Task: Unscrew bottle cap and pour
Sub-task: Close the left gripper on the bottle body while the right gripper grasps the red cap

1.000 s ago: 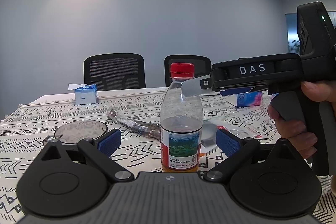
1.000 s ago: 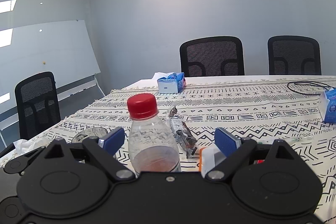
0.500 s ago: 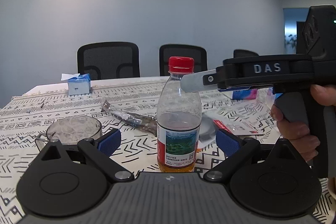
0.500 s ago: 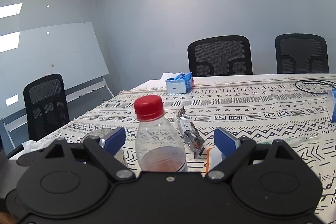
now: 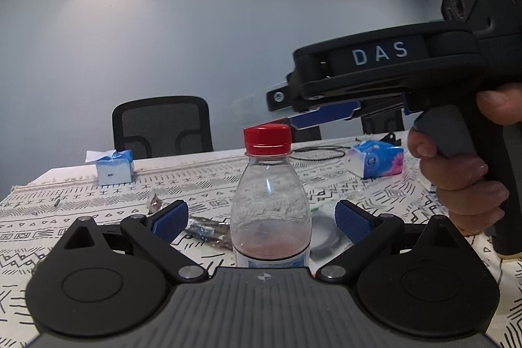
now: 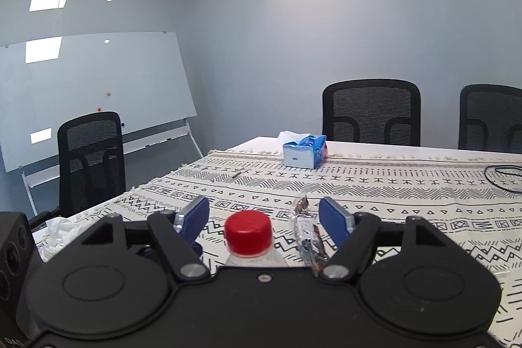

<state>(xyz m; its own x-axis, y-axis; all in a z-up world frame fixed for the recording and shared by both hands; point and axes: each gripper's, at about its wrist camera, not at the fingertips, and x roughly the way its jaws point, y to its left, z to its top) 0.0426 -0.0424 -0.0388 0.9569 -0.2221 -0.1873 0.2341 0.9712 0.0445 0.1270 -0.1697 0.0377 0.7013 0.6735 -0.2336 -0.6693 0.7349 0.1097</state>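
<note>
A clear plastic bottle (image 5: 270, 211) with a ribbed red cap (image 5: 267, 136) stands upright on the table (image 5: 65, 217), a little reddish liquid at its bottom. Compared with a second ago, the right gripper (image 6: 264, 217) has risen above the cap, and the left gripper (image 5: 261, 217) has moved closer to the bottle. Both grippers are spread wide, their blue textured pads clear of the bottle. A patterned cloth (image 6: 391, 194) covers the table; a crinkled wrapper (image 6: 306, 237) lies beside the bottle.
</note>
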